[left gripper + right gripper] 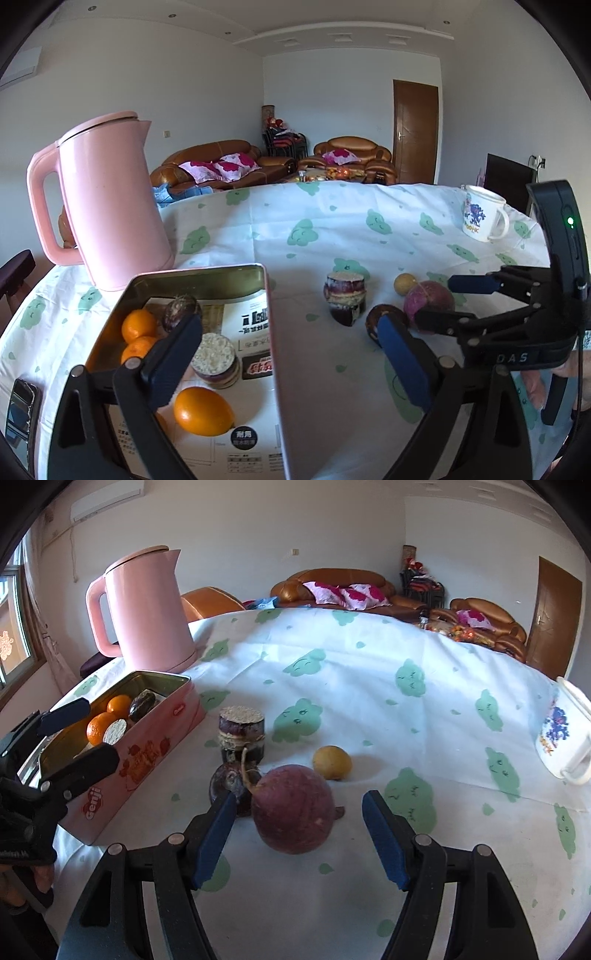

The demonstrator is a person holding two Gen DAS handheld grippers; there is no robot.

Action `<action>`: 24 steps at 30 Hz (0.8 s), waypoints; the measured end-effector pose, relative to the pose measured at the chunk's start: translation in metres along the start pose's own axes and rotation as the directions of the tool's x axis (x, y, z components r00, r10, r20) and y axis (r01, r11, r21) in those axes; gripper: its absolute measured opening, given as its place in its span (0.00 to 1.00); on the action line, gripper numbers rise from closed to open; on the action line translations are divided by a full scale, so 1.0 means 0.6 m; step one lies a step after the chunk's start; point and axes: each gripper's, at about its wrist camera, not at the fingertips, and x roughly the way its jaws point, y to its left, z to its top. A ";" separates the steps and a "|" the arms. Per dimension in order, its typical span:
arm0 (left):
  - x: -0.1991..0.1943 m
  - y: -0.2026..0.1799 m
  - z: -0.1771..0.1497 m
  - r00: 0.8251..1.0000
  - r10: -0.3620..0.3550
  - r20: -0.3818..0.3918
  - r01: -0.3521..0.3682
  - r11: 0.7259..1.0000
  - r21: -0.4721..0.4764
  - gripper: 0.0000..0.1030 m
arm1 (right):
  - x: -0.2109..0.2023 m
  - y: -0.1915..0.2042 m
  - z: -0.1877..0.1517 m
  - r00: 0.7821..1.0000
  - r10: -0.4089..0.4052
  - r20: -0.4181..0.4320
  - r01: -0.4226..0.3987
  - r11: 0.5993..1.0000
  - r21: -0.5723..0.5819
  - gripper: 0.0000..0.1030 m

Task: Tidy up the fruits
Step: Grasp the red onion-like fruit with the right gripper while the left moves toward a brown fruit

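The right gripper (299, 834) stands wide apart and holds nothing; the purple radish (293, 808) sits on the tablecloth (369, 686) between its fingers, untouched. Just behind the radish lie a dark round fruit (231, 784) and a yellow fruit (331, 762), with a stack of cut slices (242, 734) farther back. The left gripper (291, 350) is also spread and empty, straddling the right wall of the pink tin (275, 350). Inside the tin are oranges (138, 325), another slice stack (216, 360) and a dark fruit (179, 312). A pink kettle (107, 206) stands behind the tin, a mug (484, 214) far right.

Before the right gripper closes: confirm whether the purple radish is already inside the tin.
No, the purple radish lies on the tablecloth, outside the tin.
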 end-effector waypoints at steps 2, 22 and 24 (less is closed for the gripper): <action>0.001 -0.004 0.000 1.000 -0.005 -0.003 0.005 1.000 0.008 0.95 | 0.005 0.001 0.003 1.000 0.018 -0.004 -0.018 1.000 0.001 0.70; 0.052 -0.090 0.018 0.989 -0.106 -0.108 0.116 0.989 0.089 0.85 | -0.024 -0.061 -0.014 0.995 -0.102 0.011 0.100 0.990 0.102 0.48; 0.072 -0.103 0.018 0.982 -0.113 -0.152 0.129 0.987 0.096 0.77 | -0.027 -0.070 -0.015 0.993 -0.114 0.014 0.112 0.987 0.113 0.49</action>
